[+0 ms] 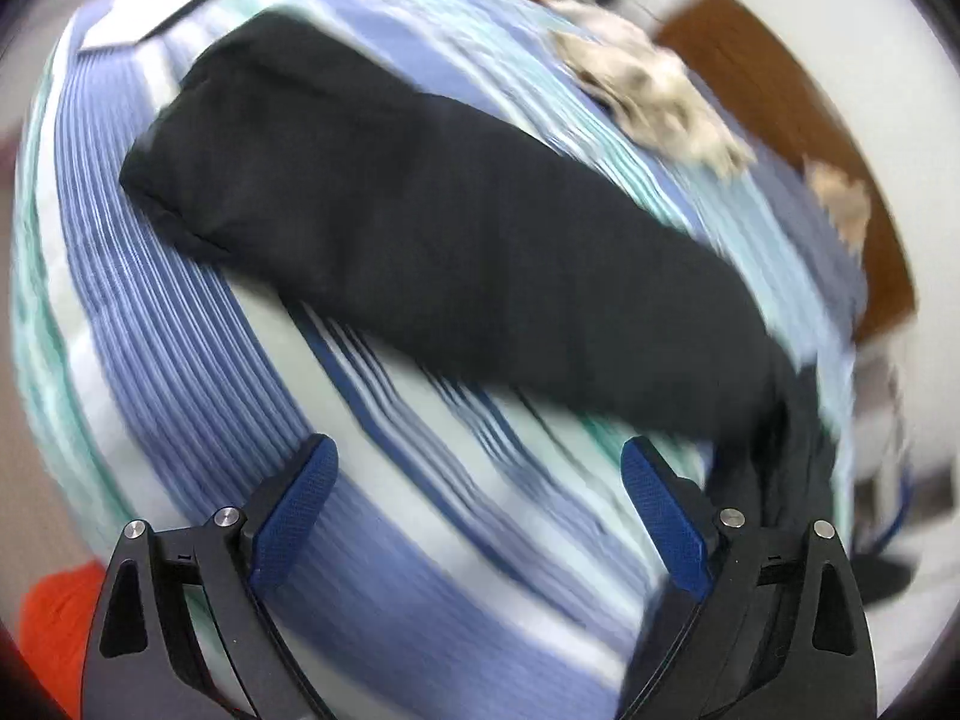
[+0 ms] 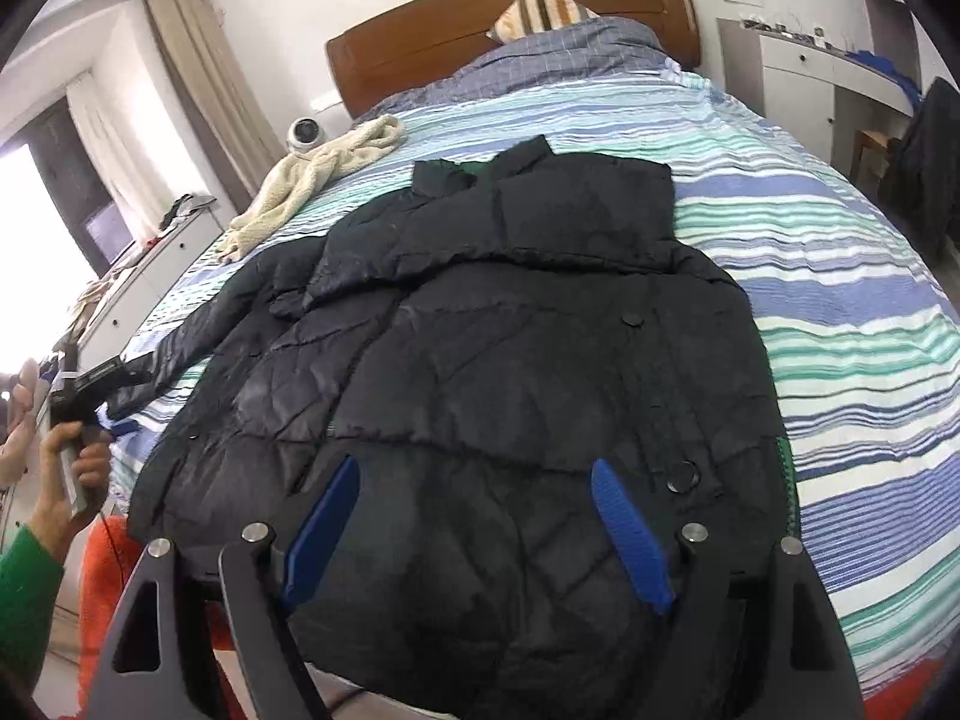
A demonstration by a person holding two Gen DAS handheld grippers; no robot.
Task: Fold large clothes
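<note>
The bed [image 2: 840,276], under a striped cover, carries a black quilted jacket [image 2: 480,360] lying flat along its middle, collar toward the headboard [image 2: 456,30] at twelve o'clock and hem at six, nearest the right wrist camera. One side looks already turned in over the chest. The sleeve [image 2: 180,348] at nine o'clock trails out toward the bed's edge, where the left gripper [image 2: 90,384] hangs in a hand [image 2: 72,462] with a green cuff. A cream towel [image 2: 312,180] lies at ten o'clock, apart from the jacket.

The right gripper [image 2: 480,528] hovers over the hem with its jaws standing wide and nothing between the pads. In the left wrist view, which is smeared with motion, the left gripper [image 1: 480,498] is likewise spread wide and empty, over bare cover, with the sleeve [image 1: 420,228] running from ten to four o'clock above it.

The step in hand seems to be folding that loose sleeve in. Doing it well probably means pinching the cuff deep enough to catch both layers of the puffy cloth, lifting it clear so it does not drag, laying it across the chest in line with the side seam, then pressing trapped air out.

No brand, label or writing can be read in either view.
</note>
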